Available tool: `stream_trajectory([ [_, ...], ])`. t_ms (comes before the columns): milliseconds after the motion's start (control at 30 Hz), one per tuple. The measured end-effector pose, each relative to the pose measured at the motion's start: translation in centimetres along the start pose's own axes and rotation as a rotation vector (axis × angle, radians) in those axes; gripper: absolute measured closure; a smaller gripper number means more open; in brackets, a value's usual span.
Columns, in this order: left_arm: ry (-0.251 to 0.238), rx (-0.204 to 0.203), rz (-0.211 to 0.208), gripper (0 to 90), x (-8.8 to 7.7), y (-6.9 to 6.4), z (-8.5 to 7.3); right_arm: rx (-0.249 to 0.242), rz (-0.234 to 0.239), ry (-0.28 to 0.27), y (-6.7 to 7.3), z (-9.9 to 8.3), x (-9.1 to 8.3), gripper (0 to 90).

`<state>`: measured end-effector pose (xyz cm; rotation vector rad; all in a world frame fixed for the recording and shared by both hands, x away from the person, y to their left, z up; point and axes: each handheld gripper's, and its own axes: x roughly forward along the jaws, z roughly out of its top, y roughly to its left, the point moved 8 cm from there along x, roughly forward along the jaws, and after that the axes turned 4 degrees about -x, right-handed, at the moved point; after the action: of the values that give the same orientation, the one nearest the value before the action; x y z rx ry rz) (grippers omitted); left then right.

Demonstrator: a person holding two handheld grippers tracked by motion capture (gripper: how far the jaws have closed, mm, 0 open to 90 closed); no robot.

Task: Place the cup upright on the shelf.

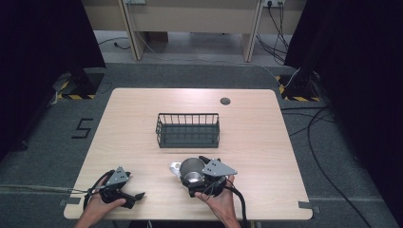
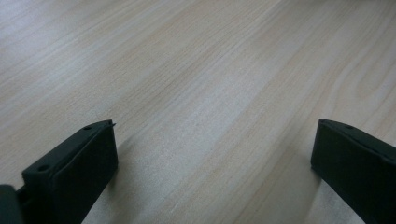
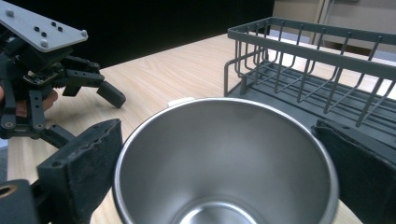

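Near the table's (image 1: 142, 102) front edge, a shiny steel cup (image 3: 224, 158) stands between the right gripper's (image 1: 203, 167) spread jaws; left gripper (image 1: 135, 197) released; dark wire basket (image 1: 188, 129) mid-table.

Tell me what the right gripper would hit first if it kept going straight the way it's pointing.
The steel cup. The right gripper has its open jaws on either side of the cup's rim, so the cup is straight ahead. Beyond it stands the wire basket; how far behind is hard to judge.

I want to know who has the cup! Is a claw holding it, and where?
Cannot tell for sure: the right claw has its jaws on either side of the steel cup at the rim. The left claw is empty.
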<state>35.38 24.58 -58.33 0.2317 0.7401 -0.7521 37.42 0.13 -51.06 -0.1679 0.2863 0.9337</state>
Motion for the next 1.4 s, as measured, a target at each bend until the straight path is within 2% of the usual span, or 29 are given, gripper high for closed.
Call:
stream_trajectory([
  [533, 0.000, 0.000, 0.000, 0.0, 0.0, 0.0, 0.0, 0.019, 0.038, -0.040, -0.6, 0.5, 0.3, 6.0],
  [833, 0.000, 0.000, 0.000, 0.0, 0.0, 0.0, 0.0, -0.028, 0.044, -0.058, -1.3, 3.3, -0.1, 6.2],
  [933, 0.000, 0.000, 0.000, 0.0, 0.0, 0.0, 0.0, -0.029, 0.048, -0.079, -1.8, 4.9, -0.2, 6.2],
  [1067, 0.000, 0.000, 0.000, 0.0, 0.0, 0.0, 0.0, -0.031, 0.048, -0.092, -2.2, 6.1, -0.2, 6.2],
  [1100, 0.000, 0.000, 0.000, 0.0, 0.0, 0.0, 0.0, -0.036, 0.044, -0.097, -2.5, 6.9, -0.1, 6.2],
  [1400, -0.002, -0.001, 0.000, 0.0, 0.0, 0.0, 0.0, -0.030, 0.050, -0.107, -3.5, 9.6, 0.3, 6.2],
])
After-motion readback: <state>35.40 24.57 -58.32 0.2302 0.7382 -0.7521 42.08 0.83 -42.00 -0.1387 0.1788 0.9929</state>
